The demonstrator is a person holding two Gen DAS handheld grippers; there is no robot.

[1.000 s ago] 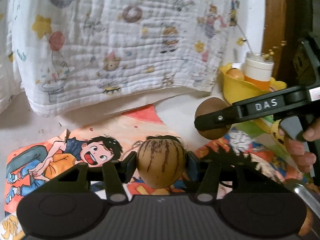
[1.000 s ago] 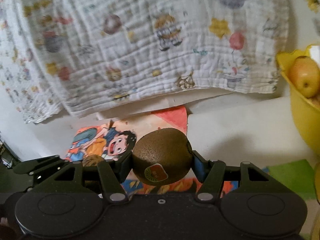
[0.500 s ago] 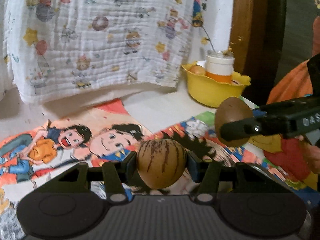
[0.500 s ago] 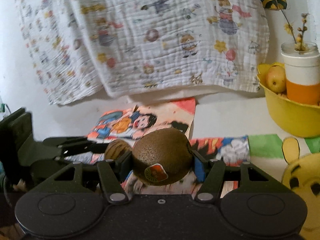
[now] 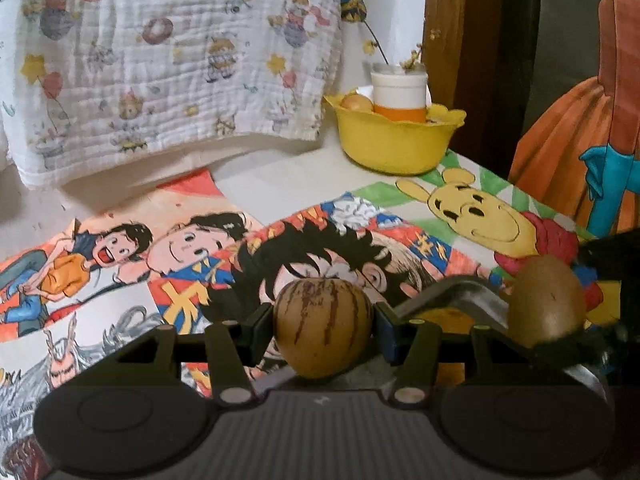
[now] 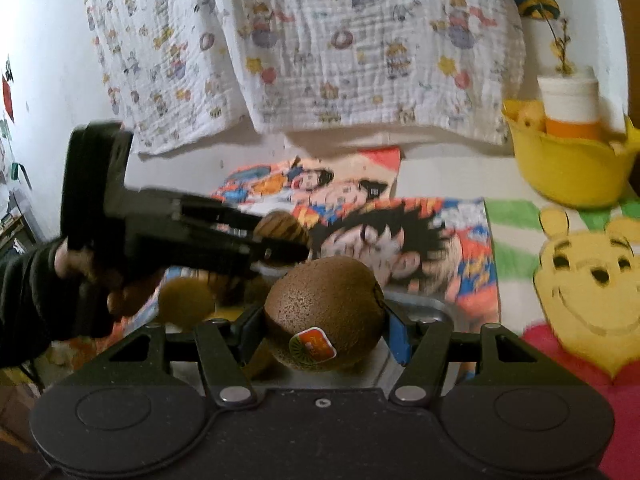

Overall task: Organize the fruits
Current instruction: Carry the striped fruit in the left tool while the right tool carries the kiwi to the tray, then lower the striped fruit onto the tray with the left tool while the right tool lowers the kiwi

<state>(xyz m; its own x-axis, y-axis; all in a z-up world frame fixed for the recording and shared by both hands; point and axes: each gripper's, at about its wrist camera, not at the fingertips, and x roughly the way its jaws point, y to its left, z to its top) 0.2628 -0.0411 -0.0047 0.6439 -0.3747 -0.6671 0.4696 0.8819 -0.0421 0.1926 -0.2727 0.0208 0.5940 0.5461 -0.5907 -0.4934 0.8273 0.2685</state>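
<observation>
Cartoon-printed paper sheets (image 5: 340, 216) cover the white tabletop, with a printed muslin cloth (image 6: 320, 48) hanging behind. Left gripper (image 5: 323, 330) is clamped, jaws part-way apart, on a tan fruit with dark brown stripes (image 5: 322, 322), held above the sheets. Right gripper (image 6: 325, 320) grips a brown kiwi (image 6: 325, 312) the same way; its orange-and-green sticker (image 6: 312, 345) faces the camera, print too small to read. Just beneath the kiwi sits a metal tray (image 6: 420, 308); another kiwi (image 6: 186, 302) lies left of it, near the gloved hand (image 6: 86, 276) holding the left gripper. Far right of the kiwi, at the table's back corner, a yellow bowl (image 6: 568, 172) holds a white-and-orange jar (image 6: 570, 108) with dried sprigs and a yellowish fruit (image 5: 356, 102). A Pooh-bear drawing (image 6: 592, 280) lies in front of the bowl.
</observation>
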